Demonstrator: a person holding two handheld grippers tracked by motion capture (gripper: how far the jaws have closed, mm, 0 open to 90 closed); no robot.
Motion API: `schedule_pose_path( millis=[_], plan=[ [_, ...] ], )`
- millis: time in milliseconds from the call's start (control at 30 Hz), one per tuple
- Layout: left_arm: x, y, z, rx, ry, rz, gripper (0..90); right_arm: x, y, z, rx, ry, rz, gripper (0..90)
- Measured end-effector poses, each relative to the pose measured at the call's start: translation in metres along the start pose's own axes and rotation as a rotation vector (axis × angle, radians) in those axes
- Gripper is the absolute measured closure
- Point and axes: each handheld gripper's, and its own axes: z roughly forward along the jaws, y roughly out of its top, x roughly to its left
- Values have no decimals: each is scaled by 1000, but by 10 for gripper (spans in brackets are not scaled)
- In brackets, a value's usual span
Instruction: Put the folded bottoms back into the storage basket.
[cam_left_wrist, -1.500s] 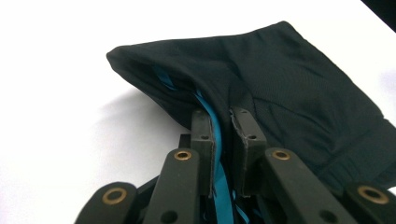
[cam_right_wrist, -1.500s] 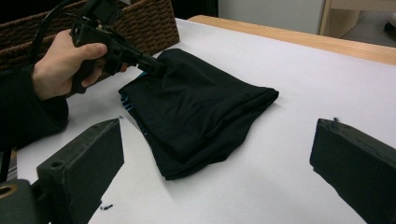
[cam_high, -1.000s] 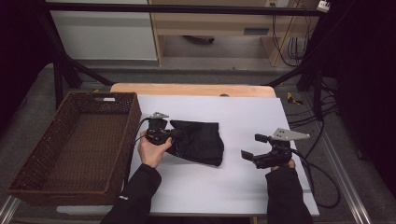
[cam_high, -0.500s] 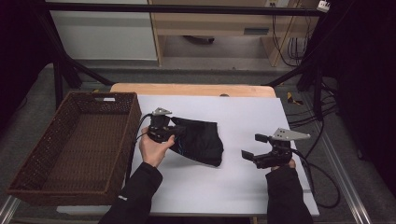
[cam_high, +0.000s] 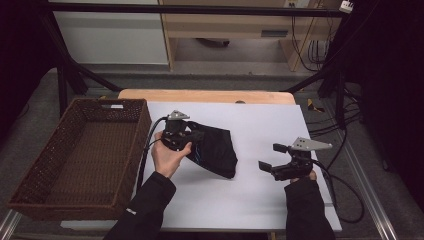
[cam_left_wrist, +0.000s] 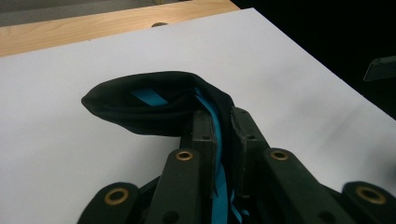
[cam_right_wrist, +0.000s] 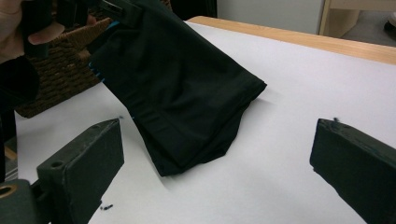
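The black cloth (cam_high: 214, 149) is held up by its left end above the white table (cam_high: 250, 200), apparently for moving to the basket (cam_high: 75, 160). It is pinched by the left gripper (cam_left_wrist: 223, 135); blue trim is seen there. The right gripper (cam_high: 269, 157) rests spread, empty.

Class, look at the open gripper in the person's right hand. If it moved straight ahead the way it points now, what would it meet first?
Most likely the black folded cloth garment, which lies between the open fingers of the right gripper. White tabletop lies between them; depth is uncertain.
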Motion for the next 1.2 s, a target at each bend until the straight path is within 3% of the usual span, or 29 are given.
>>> schedule_pose_path(
  millis=[533, 1200],
  plan=[
    [-20, 20, -23, -20, 6, 62, 820, 0, 0, 0, -2, 2, 1, 30],
    [-31, 37, -57, -24, 12, 117, 821, 0, 0, 0, -1, -1, 0, 30]
  ],
)
